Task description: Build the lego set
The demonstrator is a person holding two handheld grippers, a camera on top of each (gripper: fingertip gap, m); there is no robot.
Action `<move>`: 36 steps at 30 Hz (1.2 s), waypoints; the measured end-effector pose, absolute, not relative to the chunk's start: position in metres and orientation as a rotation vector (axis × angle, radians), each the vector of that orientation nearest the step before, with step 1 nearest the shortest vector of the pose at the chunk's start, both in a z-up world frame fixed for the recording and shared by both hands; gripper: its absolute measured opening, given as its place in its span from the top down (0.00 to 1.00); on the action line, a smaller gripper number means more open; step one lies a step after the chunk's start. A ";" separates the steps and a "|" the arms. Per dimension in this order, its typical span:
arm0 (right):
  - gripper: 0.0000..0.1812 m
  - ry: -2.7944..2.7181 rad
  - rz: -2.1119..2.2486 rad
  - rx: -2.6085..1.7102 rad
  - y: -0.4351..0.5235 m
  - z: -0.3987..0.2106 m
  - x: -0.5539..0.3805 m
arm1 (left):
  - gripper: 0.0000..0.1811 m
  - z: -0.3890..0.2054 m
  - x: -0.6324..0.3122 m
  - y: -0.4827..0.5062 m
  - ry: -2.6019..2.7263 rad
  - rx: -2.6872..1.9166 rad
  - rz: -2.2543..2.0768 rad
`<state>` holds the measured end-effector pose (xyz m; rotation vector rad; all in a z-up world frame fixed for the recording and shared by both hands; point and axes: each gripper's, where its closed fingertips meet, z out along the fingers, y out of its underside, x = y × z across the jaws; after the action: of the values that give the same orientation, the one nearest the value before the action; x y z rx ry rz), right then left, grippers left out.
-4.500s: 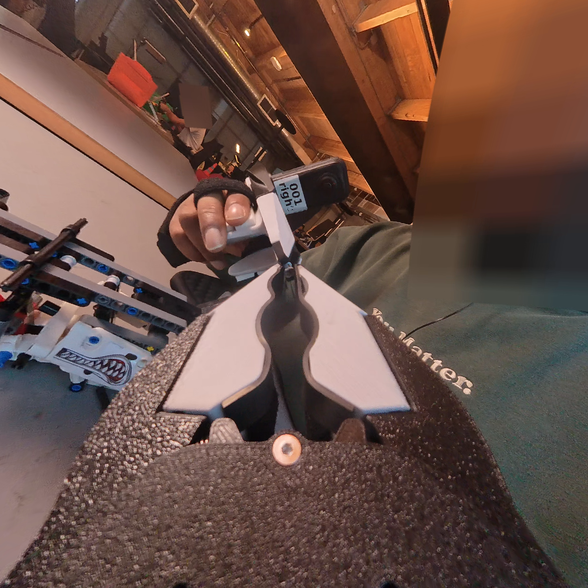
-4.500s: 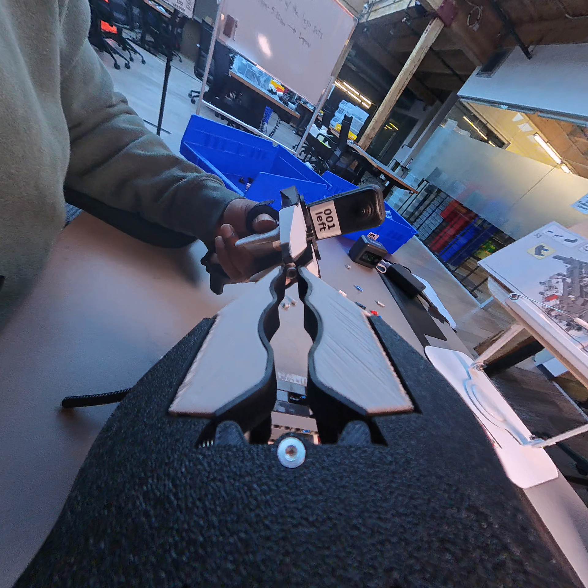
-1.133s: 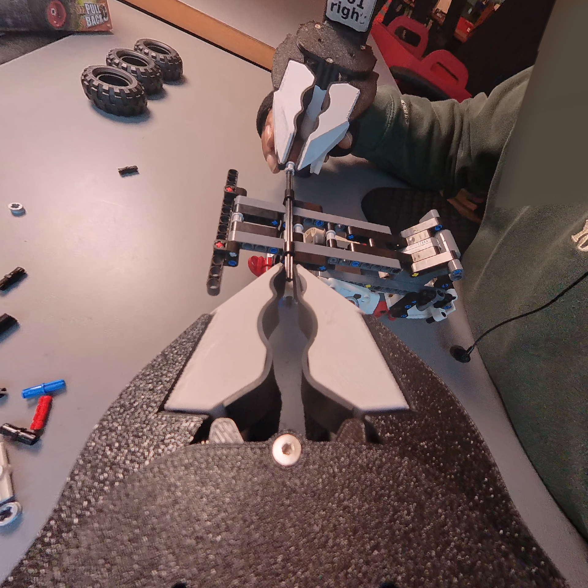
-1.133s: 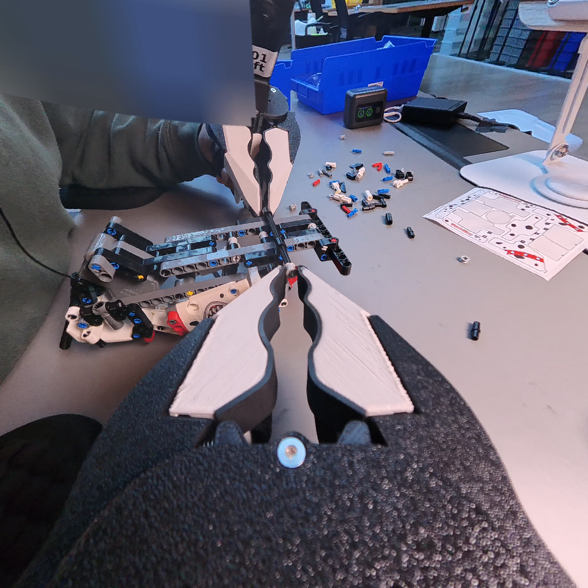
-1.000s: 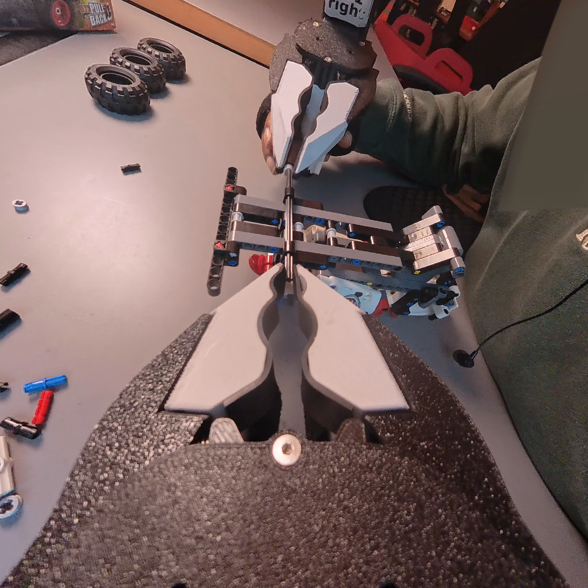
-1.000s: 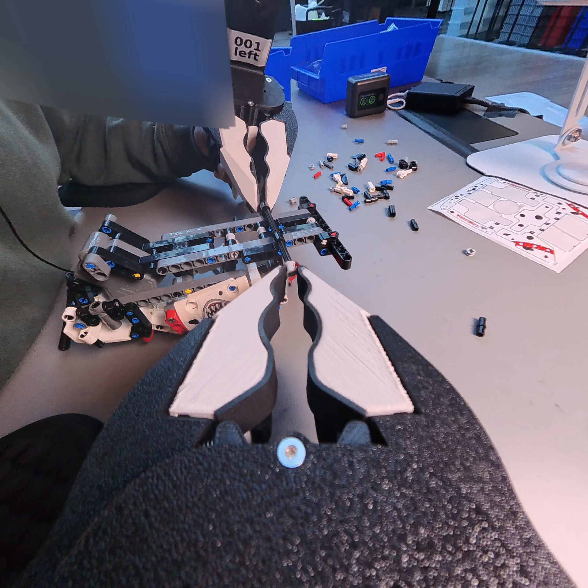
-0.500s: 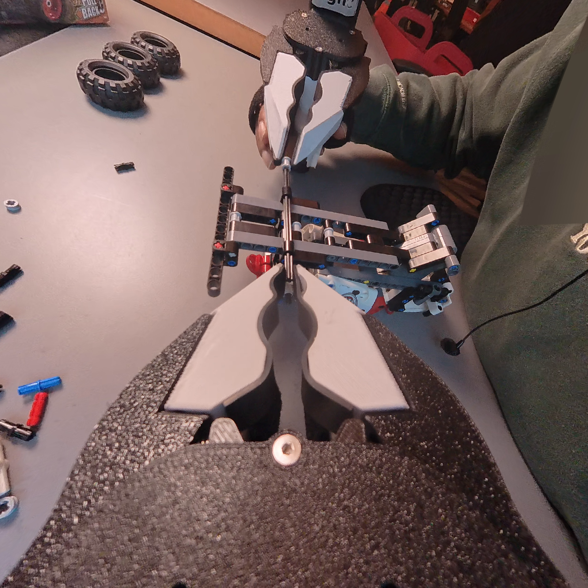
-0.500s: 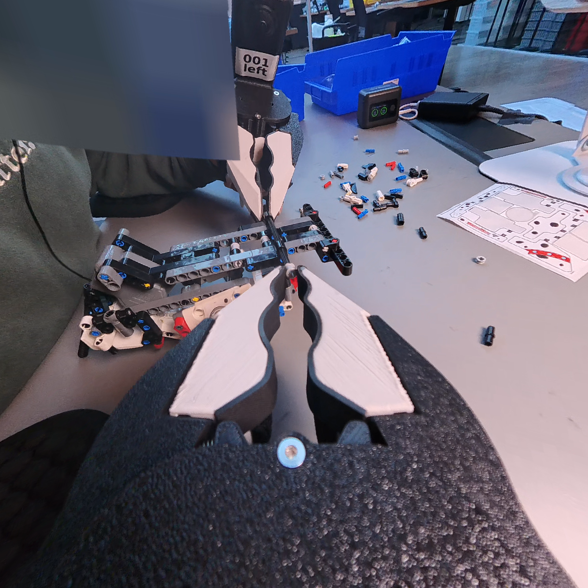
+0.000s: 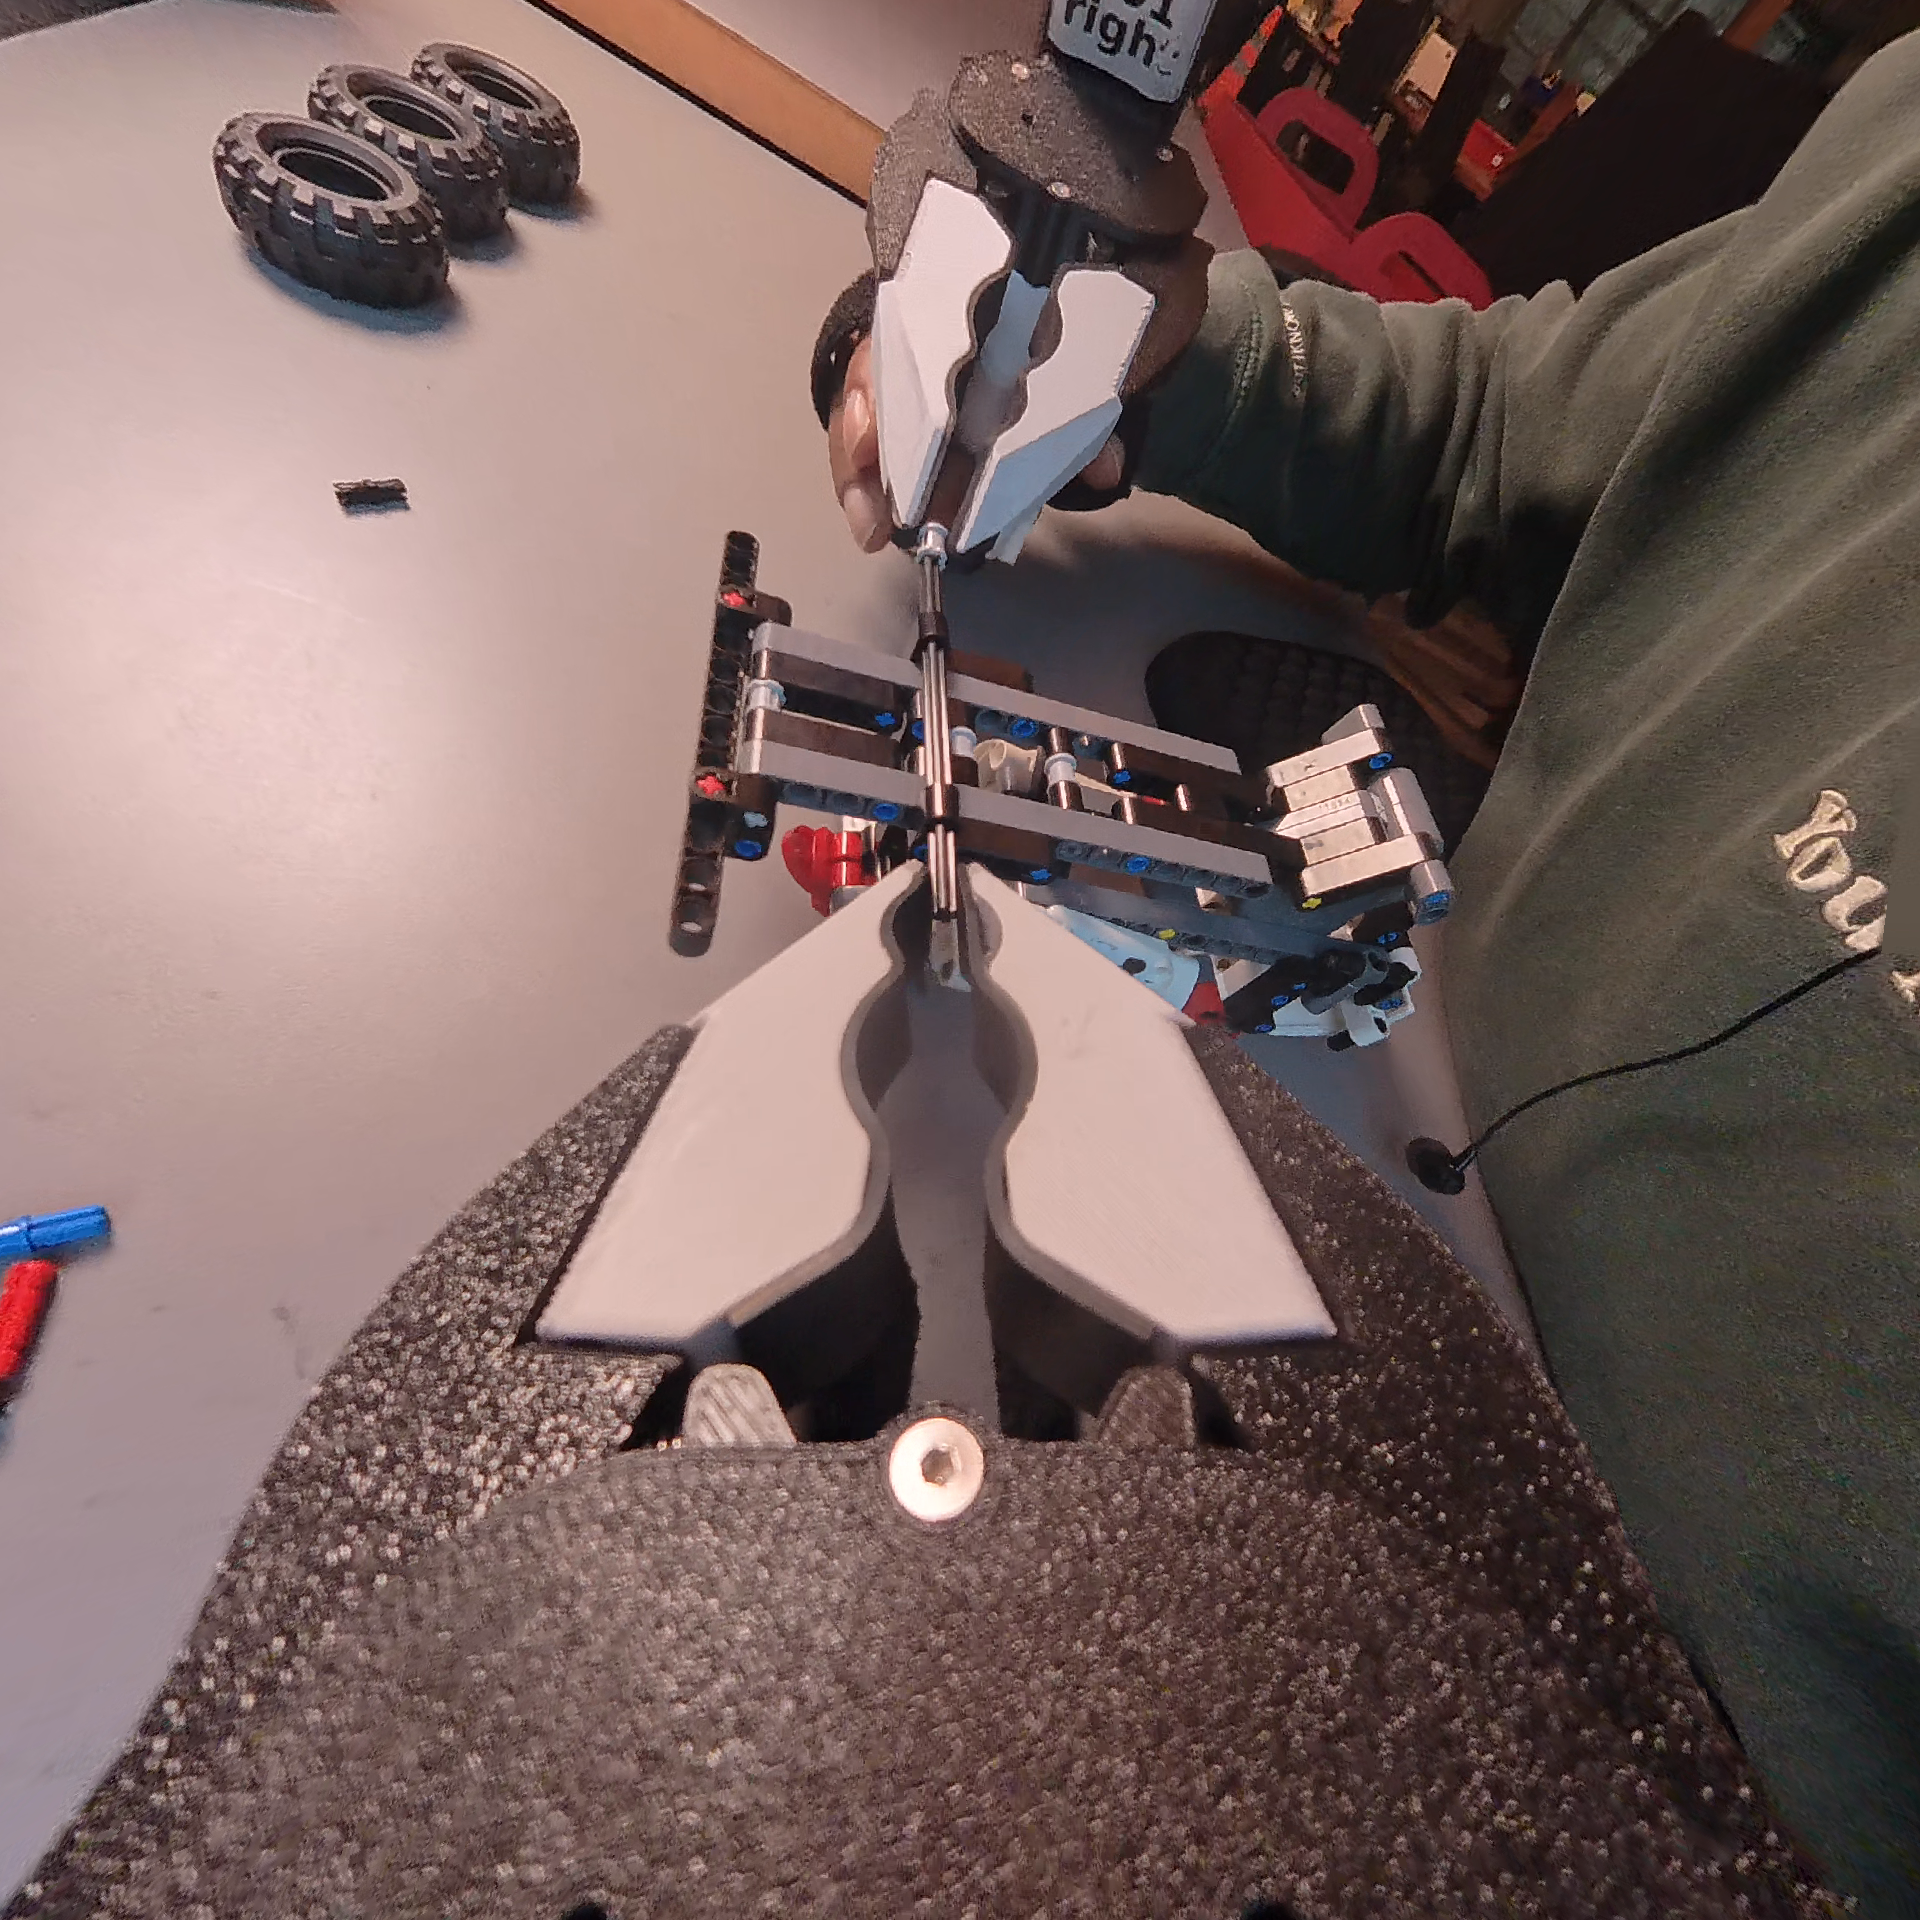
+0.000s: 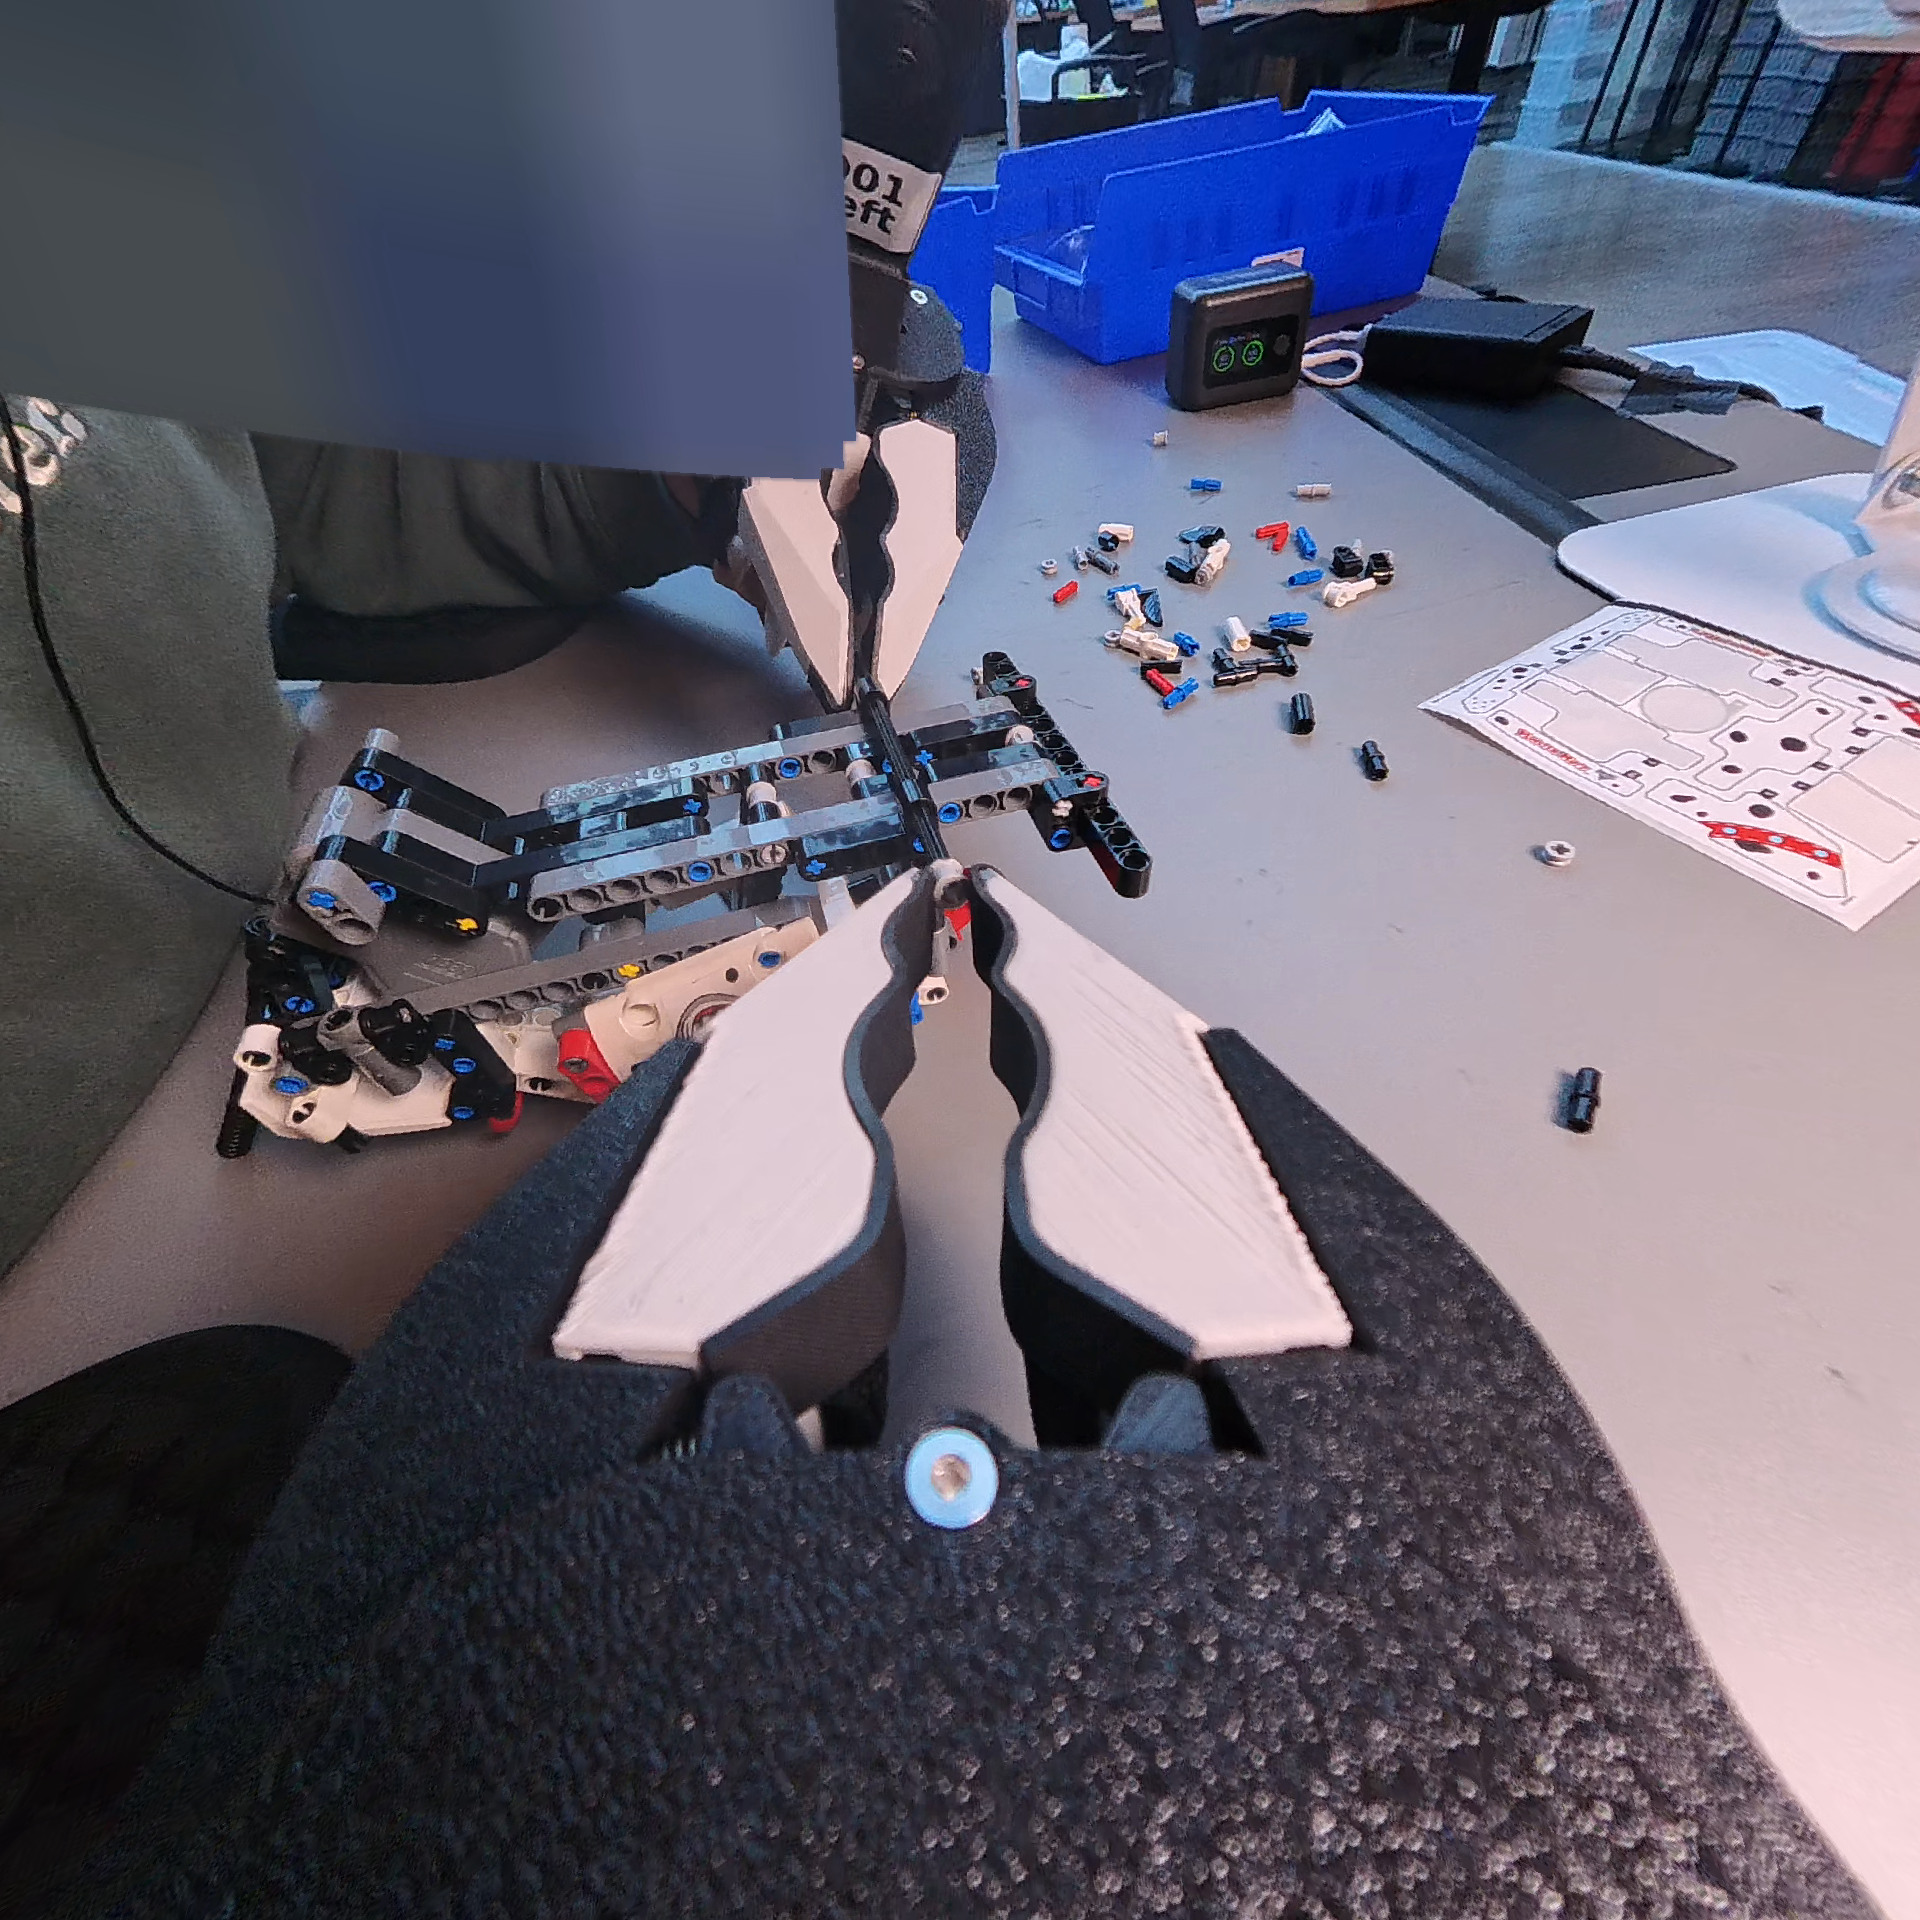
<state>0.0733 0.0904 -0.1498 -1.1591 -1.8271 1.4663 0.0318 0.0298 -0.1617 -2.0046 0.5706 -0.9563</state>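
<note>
While the chassis (image 9: 1018, 790) is lying on the table (image 9: 312, 727) close to the person's green sleeve (image 9: 1403, 436), I am gripping a black axle (image 9: 938, 758) that is running crosswise through its grey beams. My left gripper (image 9: 943, 935) is pinching the near end of the axle, fingers (image 9: 790, 1091) nearly together around it. My right gripper (image 10: 948, 888) is pinching the opposite end, where a small grey bush (image 10: 945, 878) is sitting, its fingers (image 10: 1122, 1122) just as narrow. A black perforated beam (image 9: 717, 748) is crossing the far end of the chassis. Beyond it, three tyres (image 9: 384, 166) are standing in a row. In the right view, loose pins (image 10: 1216, 613) are lying scattered past the chassis, a sticker sheet (image 10: 1704, 748) beside them, and a blue bin (image 10: 1247, 208) farther back.
</note>
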 end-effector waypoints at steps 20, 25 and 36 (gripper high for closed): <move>0.97 -1.822 1.802 -1.413 0.091 -0.151 0.073 | 0.98 -0.161 0.035 0.027 0.500 -2.037 -1.030; 0.97 -1.776 1.880 -1.442 0.096 -0.147 0.073 | 0.98 -0.160 0.035 0.027 0.499 -2.036 -1.033; 0.97 -1.817 1.863 -1.433 0.092 -0.150 0.073 | 0.98 -0.161 0.035 0.027 0.496 -2.034 -1.038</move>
<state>0.0732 0.0915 -0.1498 -1.4325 -1.8175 1.8629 0.0354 0.0274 -0.1606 -2.0339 0.4963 -1.0376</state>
